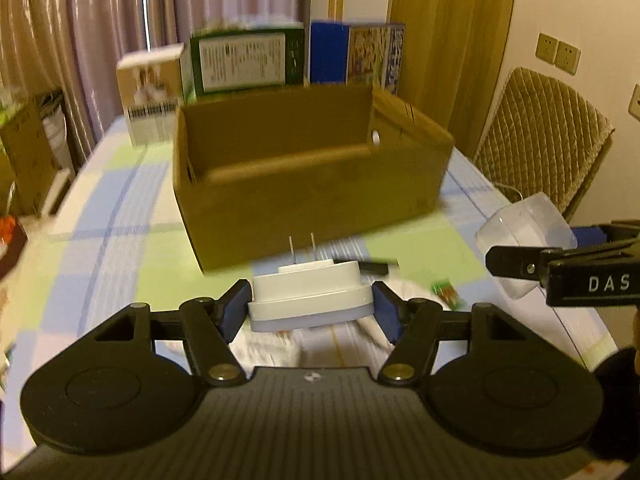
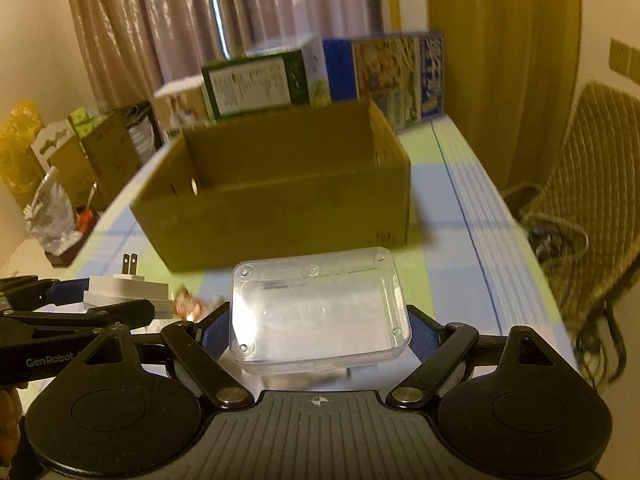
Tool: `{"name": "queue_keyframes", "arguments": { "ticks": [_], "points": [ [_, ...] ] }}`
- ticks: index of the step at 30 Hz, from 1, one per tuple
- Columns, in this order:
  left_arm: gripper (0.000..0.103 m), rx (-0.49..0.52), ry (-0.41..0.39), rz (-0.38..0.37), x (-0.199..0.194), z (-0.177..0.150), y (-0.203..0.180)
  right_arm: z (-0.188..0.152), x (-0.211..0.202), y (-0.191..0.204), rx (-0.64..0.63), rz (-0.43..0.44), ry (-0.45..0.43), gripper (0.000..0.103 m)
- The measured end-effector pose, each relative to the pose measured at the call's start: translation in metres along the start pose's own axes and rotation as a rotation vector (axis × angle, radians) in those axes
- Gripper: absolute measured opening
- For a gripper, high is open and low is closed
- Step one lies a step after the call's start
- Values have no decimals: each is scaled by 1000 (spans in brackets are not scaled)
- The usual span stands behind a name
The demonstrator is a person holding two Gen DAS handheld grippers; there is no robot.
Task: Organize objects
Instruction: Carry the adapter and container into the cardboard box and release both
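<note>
Curtains hung behind a desk [image 1: 120, 208] covered with a checked cloth of green, blue and white, and a wicker chair [image 1: 548, 128] stood at its side. Printed cartons [image 1: 248, 60] stood in a row along the far edge, and in front of them sat an open cardboard box [image 1: 304, 196], whose floor was hidden by its near wall.

Both grippers were raised above the cloth, just short of that box. The left gripper [image 1: 312, 304] had its jaws pinching a round white plug-in night light [image 1: 312, 292] by the rim, prongs pointing up. The right gripper [image 2: 320, 332] had its jaws pressed against the two sides of a clear plastic case [image 2: 320, 308], lid on.

Judging by this, the step in hand was carrying both things to the box. The next move would call for lifting each load over the near wall, lowering it inside and spreading the jaws, one gripper at a time so they did not crowd each other. A small snack wrapper [image 1: 446, 292] lay on the cloth beneath, not yet gathered.
</note>
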State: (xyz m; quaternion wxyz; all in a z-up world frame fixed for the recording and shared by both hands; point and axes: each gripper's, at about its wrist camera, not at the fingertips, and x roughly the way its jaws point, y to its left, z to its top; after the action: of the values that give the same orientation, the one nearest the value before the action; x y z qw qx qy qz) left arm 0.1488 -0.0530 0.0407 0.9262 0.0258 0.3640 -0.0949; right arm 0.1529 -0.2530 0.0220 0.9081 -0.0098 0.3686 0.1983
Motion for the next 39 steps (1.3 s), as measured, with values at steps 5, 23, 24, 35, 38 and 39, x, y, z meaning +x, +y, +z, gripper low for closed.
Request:
{"name": "queue_keyframes", "arguments": {
  "ticks": [5,23,24,35,38,39],
  "points": [
    [61,-8,-28,4,3,43,17,47,3,4,-31,30,-43,84],
    [61,10,-29,43,76,139,59,167,100,-3,-6,82,13,84],
    [61,12,-26,41,80,139,60,168,107,-4,-3,81,22,84],
    [61,16,2,30,127,144,64,165,151,-16,23,73,72,84],
    [61,15,2,29,140,146,64,164,158,-20,31,65,79,84],
    [61,22,5,20,144,146,64,164,160,-22,36,65,83,84]
  ]
}}
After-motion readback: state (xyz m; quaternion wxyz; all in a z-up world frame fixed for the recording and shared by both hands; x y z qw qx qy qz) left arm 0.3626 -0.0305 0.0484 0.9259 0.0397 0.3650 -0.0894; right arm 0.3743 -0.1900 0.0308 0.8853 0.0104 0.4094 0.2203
